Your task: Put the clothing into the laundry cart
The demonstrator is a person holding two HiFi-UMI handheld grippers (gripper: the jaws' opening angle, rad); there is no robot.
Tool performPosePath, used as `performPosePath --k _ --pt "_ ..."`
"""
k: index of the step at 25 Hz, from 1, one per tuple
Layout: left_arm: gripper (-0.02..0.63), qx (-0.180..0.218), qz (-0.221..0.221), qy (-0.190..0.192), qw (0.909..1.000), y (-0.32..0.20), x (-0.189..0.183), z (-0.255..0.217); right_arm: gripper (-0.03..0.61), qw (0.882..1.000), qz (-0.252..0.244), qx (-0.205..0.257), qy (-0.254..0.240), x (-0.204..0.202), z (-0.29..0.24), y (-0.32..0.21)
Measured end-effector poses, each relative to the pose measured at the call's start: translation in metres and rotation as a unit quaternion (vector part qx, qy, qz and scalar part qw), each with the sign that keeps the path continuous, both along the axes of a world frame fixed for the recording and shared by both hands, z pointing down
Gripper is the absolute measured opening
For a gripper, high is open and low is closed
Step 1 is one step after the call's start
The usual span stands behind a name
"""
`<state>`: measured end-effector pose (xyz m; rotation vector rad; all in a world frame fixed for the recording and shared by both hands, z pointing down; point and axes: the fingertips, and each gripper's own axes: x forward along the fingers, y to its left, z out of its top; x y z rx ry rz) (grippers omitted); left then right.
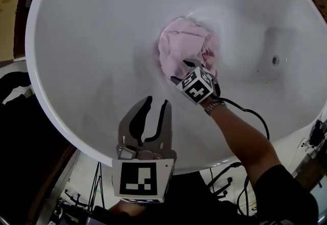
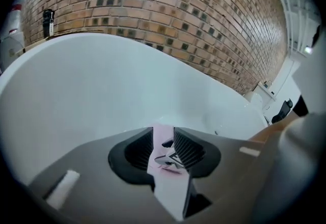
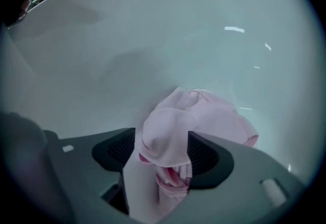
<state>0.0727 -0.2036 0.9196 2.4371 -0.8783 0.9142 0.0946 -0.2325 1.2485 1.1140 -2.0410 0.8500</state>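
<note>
Head view steeply down over shared tub (image 1: 92, 40)

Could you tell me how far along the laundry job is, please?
Nothing looks done: the crumpled pink garment lies in the white bathtub; no cart shows. In hand: the right gripper straddles a fold, jaws wide, not clamped. The left gripper is open, empty. Left: grip, lift, carry to cart.

One pink garment (image 1: 183, 45); one white bathtub (image 1: 92, 40); two tongs, the left tongs (image 1: 156, 101) and the right tongs (image 1: 183, 69); one drain fitting (image 1: 276, 60) at 3 o'clock.
</note>
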Motion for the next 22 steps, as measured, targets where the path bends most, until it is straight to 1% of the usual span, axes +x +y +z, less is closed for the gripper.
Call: performPosePath --k 4,6,10,15,16,17,18,19,20,22 --pt "0.110 -0.007 0.007 0.001 0.9999 -0.005 0.023 0.002 0.328 1.000 0.003 -0.003 -0.001 0.004 0.010 -0.009" --pt "0.110 -0.006 0.006 0.001 1.0000 -0.006 0.028 0.006 0.335 1.000 -0.002 -0.005 0.003 0.003 0.020 -0.009" --pt "0.110 -0.002 0.004 0.000 1.0000 0.000 0.023 0.015 0.347 0.999 -0.019 -0.017 0.021 -0.007 0.052 -0.001" --pt "0.110 -0.004 0.002 0.001 1.0000 0.002 0.016 0.015 0.342 0.999 -0.018 -0.031 0.039 -0.011 0.072 0.001" --pt "0.110 -0.005 0.003 0.002 1.0000 0.002 0.014 0.013 0.319 0.998 -0.016 -0.032 0.045 -0.012 0.072 0.001" --pt "0.110 -0.005 0.002 0.003 1.0000 0.002 0.013 0.010 0.246 0.998 -0.014 -0.031 0.054 -0.011 0.071 0.001" --pt "0.110 -0.004 0.001 0.004 1.0000 0.002 0.012 0.007 0.133 0.998 -0.010 -0.029 0.063 -0.009 0.069 0.001" --pt "0.110 -0.003 -0.001 0.006 1.0000 0.002 0.010 0.003 0.080 0.997 -0.006 -0.027 0.068 -0.007 0.067 0.001" --pt "0.110 -0.001 -0.004 0.008 1.0000 0.002 0.009 -0.001 0.058 0.997 -0.005 -0.027 0.069 -0.006 0.064 0.001" --pt "0.109 0.000 -0.009 0.011 0.9999 0.003 0.007 -0.010 0.048 0.998 -0.004 -0.029 0.064 -0.007 0.053 0.003"
